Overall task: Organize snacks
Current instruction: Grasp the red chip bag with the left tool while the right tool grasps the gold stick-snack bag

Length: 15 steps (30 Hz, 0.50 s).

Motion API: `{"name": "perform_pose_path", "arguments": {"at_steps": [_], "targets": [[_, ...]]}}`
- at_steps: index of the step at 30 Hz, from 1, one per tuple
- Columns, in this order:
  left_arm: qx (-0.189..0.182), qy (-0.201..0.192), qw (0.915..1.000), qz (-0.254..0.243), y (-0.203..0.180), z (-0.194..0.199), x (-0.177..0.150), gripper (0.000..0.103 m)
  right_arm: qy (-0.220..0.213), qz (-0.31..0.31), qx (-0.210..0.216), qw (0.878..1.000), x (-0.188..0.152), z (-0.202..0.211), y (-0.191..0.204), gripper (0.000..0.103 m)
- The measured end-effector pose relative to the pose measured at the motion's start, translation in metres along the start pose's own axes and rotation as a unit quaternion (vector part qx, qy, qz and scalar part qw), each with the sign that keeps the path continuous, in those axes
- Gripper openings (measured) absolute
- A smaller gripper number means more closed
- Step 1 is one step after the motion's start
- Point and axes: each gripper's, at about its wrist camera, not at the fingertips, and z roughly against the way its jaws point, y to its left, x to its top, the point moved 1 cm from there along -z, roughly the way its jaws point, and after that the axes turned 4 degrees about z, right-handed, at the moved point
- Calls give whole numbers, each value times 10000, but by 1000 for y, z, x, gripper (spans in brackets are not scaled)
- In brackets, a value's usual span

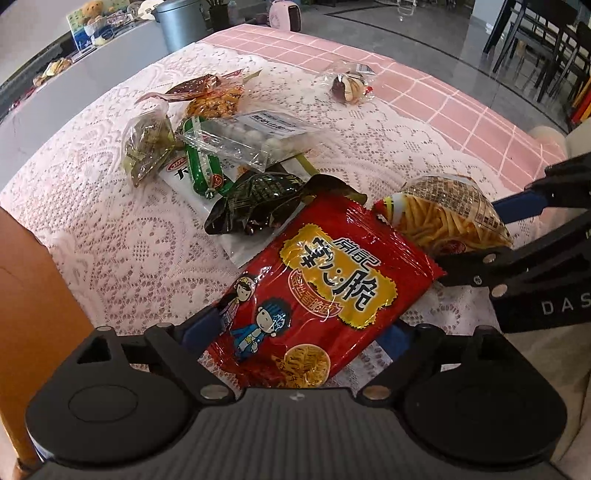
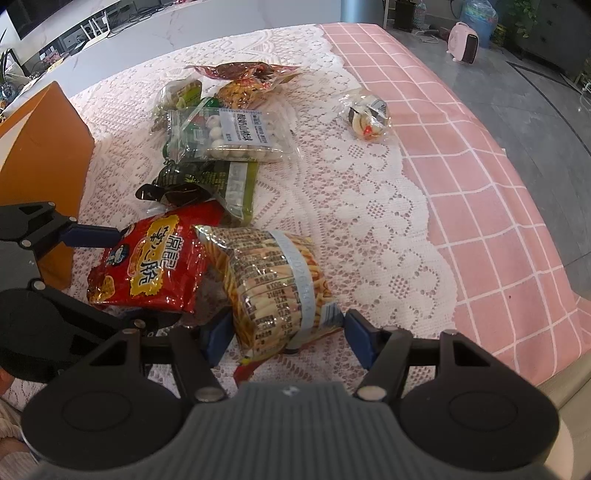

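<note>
- Left wrist view: left claw (image 1: 299, 334) spread wide, red noodle-snack bag (image 1: 321, 291) lying loose between its fingers on the lace worktop (image 1: 110, 236).
- Right claw (image 2: 286, 336) clamped on the fries-stick bag (image 2: 273, 284), just beside the red one.

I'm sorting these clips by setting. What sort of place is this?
Most likely a home living or dining area. A table with pink checked cloth and lace overlay holds the snack packets; dark dining chairs stand on a grey floor, a small pink heater sits nearby, and a teddy bear rests on a counter.
</note>
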Motion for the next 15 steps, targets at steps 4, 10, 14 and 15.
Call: {"name": "perform_pose_path", "arguments": {"at_steps": [4, 10, 14, 15], "targets": [[11, -23, 10000, 67, -1, 1, -1, 102, -21, 23, -16, 10000, -1, 0, 0, 61], [292, -85, 9994, 173, -9, 12, -2, 79, -141, 42, -64, 9999, -2, 3, 1, 56], [586, -165, 9980, 146, -19, 19, -4, 72, -321, 52, -89, 9994, -4, 9, 1, 54], [658, -193, 9976, 134, -21, 22, -5, 70, -380, 55, -78, 9992, -5, 11, 1, 53]]}}
